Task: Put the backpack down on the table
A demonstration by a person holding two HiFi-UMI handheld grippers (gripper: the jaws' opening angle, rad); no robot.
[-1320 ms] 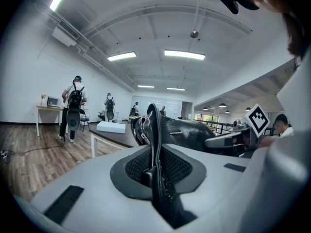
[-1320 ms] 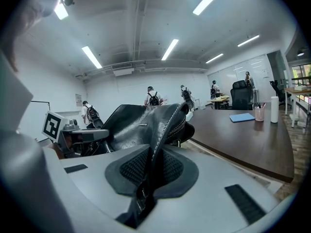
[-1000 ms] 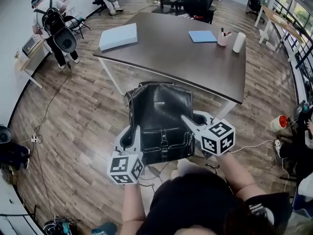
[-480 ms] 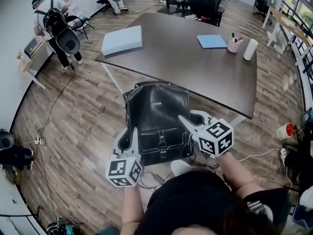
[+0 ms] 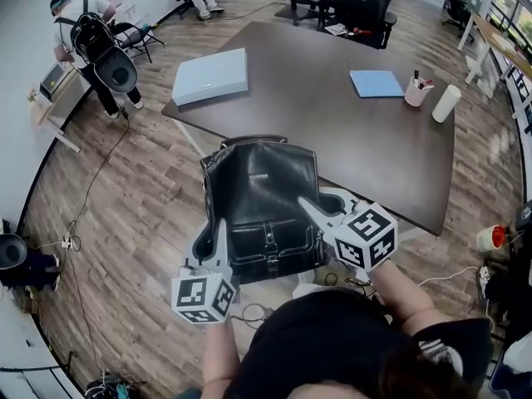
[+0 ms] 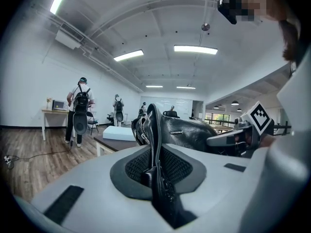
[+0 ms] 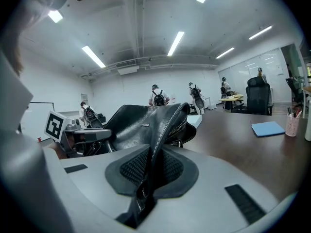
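Left gripper (image 5: pixel 218 238): clenched on the left side edge of the black leather backpack (image 5: pixel 262 191). Right gripper (image 5: pixel 318 218): clamped likewise on its zipped right edge. The backpack is carried in the air between both, with its top at the near edge of the dark table (image 5: pixel 332 135). On the table: pale blue box (image 5: pixel 210 75) at the near-left corner; blue folder (image 5: pixel 376 83), pink pen cup (image 5: pixel 414 95) and white cylinder (image 5: pixel 445 103) toward the right edge. Beyond the far edge: black office chair (image 5: pixel 362 0).

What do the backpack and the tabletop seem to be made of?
Backpack: black leather or imitation, can't tell which; glossy sheen, soft creases, stitched edge, zipper.
Tabletop: dark brown, smooth, semi-matte, likely laminate or wood veneer; only dull reflections show.
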